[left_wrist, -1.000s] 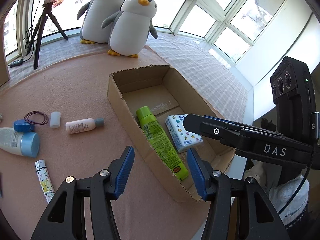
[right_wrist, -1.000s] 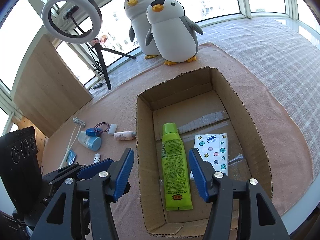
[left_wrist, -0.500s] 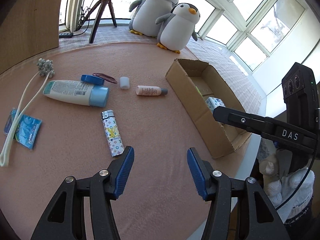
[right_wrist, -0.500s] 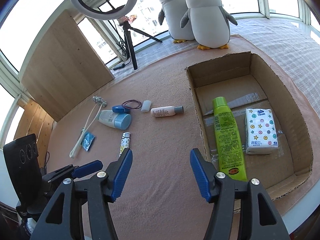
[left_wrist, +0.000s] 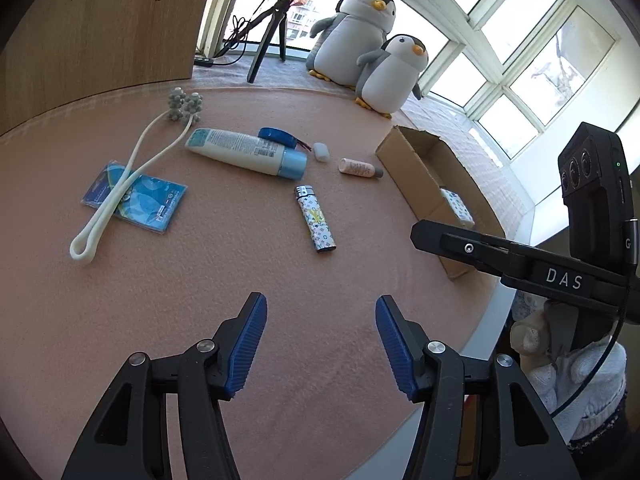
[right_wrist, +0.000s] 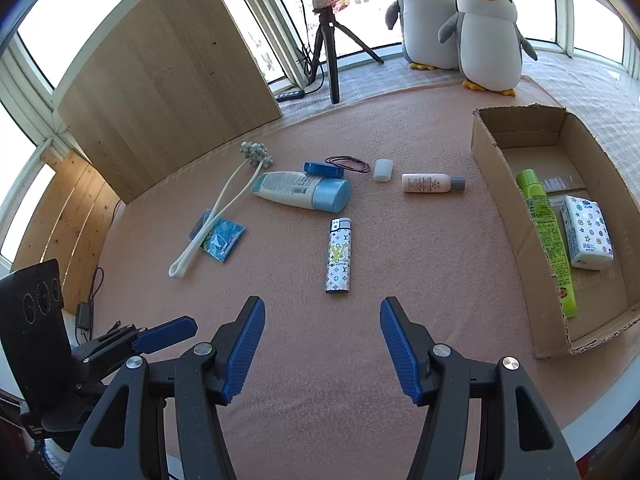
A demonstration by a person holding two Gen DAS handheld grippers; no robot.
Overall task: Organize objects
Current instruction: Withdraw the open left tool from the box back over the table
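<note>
Only the right wrist view shows the green tube (right_wrist: pixel 546 240) inside the box (right_wrist: pixel 516 184).

Left gripper (left_wrist: pixel 318 342) with jaws apart above a pink surface (left_wrist: pixel 248 280), patterned lighter (left_wrist: pixel 315 218) ahead, lotion tube (left_wrist: pixel 248 153), small bottle (left_wrist: pixel 360 168), blue packet (left_wrist: pixel 140 198), cardboard box (left_wrist: pixel 424 184) at right, two plush penguins (left_wrist: pixel 372 44) behind

Green tube (right_wrist: pixel 545 236) hidden behind cardboard box (left_wrist: pixel 416 172) wall in left view.
</note>
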